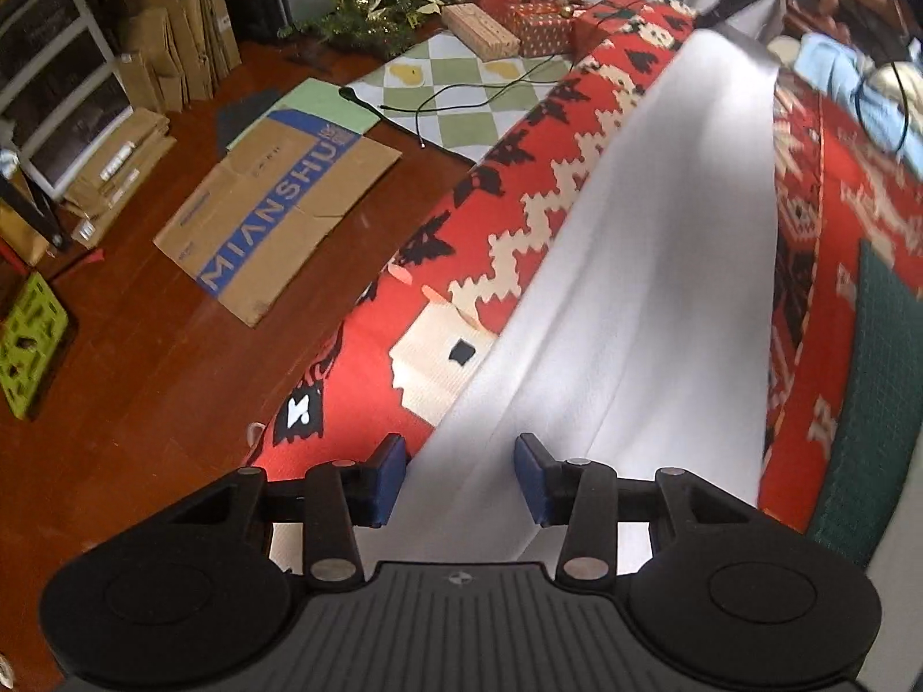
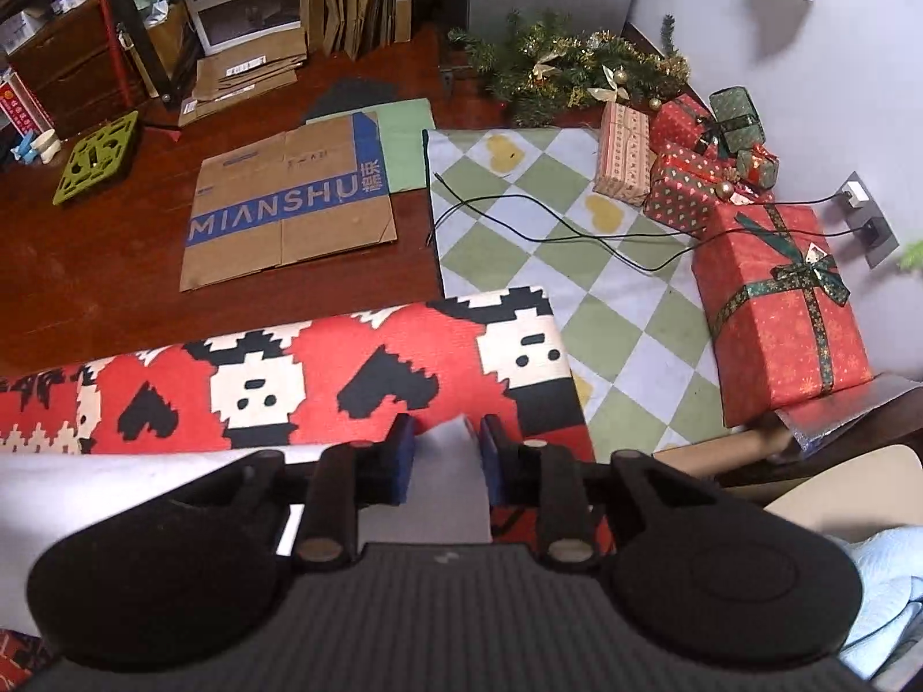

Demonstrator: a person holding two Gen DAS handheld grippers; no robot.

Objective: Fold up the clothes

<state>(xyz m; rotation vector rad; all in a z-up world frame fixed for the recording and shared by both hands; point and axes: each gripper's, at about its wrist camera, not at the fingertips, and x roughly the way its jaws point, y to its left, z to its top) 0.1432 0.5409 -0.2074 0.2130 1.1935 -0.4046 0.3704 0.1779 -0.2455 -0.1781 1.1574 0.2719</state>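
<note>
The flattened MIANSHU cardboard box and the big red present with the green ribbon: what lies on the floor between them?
In the right wrist view, a green-and-white checkered mat lies between the cardboard box and the red present, with thin black cables trailing across it.

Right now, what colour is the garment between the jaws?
Plain white garment, no pattern visible; clearest in the left wrist view.

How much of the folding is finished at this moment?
Done: nothing looks finished. In hand: the white cloth stretches between the left gripper and right gripper, cloth between each pair of fingers. Left: folding this one, then perhaps the light blue garment.
</note>
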